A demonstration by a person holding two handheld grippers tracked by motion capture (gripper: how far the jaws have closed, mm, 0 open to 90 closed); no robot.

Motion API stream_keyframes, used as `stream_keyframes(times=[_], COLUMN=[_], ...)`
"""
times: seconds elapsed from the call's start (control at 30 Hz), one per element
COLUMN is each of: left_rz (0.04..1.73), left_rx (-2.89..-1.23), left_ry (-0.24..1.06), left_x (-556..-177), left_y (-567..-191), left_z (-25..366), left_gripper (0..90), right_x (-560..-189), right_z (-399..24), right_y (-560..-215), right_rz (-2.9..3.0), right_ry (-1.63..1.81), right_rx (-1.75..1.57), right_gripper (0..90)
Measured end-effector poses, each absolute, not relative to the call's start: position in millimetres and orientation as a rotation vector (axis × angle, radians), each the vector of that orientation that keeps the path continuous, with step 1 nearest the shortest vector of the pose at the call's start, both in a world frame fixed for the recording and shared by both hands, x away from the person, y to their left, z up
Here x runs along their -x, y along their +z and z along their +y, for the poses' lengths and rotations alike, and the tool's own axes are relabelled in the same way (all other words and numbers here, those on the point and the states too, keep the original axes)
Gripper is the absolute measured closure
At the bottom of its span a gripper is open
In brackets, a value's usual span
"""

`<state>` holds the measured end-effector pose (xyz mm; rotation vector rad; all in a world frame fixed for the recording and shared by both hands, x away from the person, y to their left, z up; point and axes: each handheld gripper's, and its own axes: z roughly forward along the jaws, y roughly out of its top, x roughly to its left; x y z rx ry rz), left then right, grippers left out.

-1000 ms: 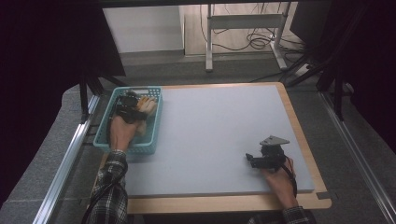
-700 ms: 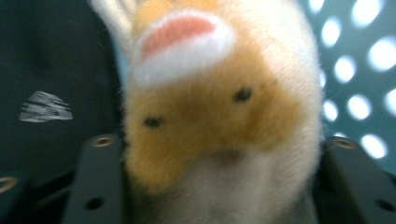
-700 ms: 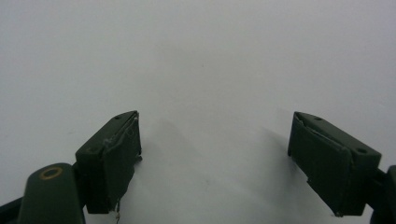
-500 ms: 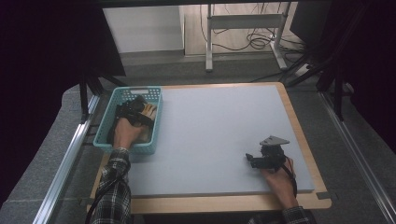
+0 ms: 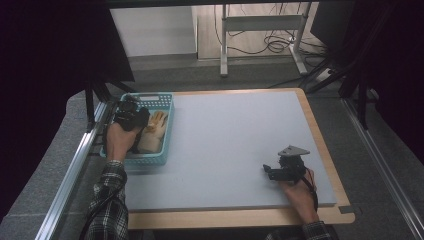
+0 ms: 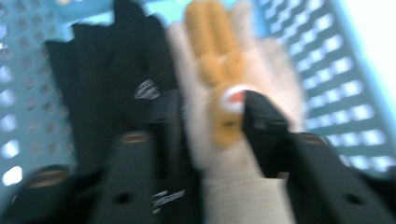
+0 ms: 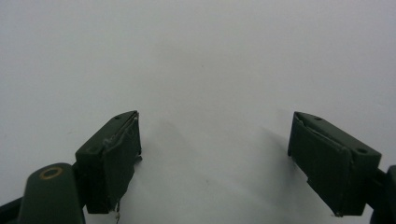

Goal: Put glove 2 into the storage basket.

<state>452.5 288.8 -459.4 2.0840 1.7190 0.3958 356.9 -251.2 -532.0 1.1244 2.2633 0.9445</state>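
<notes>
Left gripper (image 6: pixel 212 121) just closed on cream glove (image 6: pixel 243 84) in basket (image 6: pixel 336 93); right gripper (image 7: pixel 214 158) wide

left gripper (image 5: pixel 131 114) at 10 o'clock, forearm in plaid sleeve reaching forward, jaws just closing and pinched together. right gripper (image 5: pixel 272 171) at 4 o'clock, held level, pointing toward 9 o'clock, jaws spread wide with nothing between them.

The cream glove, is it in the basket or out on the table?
In. The cream glove lies inside the blue basket, its lattice walls around it, beside a black glove.
</notes>
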Motion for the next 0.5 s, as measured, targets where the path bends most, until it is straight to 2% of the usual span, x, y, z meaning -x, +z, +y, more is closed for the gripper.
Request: stream_keyframes(times=[0.1, 0.2, 0.33, 0.5], left_rz=[1.731, 1.723, 1.693, 1.676], left_rx=[-2.141, -2.173, -2.150, -2.168], left_ry=[0.339, 0.307, 0.253, 0.282], left_x=[-454.7, -456.8, -459.6, -462.9], left_y=[-474.5, -484.6, -488.6, -488.5], left_z=[288.0, 283.3, 276.0, 266.0], left_gripper=[80.6, 86.3, 88.0, 88.4], right_x=[-356.9, -356.9, -356.9, -357.1], right_z=[-251.3, -251.3, -251.3, -251.5], right_y=[-532.0, -532.0, -532.1, -532.0], right_rz=[2.264, 2.264, 2.264, 2.265], right_ry=[0.944, 0.945, 0.944, 0.944], right_rx=[-1.125, -1.125, -1.126, -1.127], right_gripper=[17.0, 17.0, 17.0, 17.0])
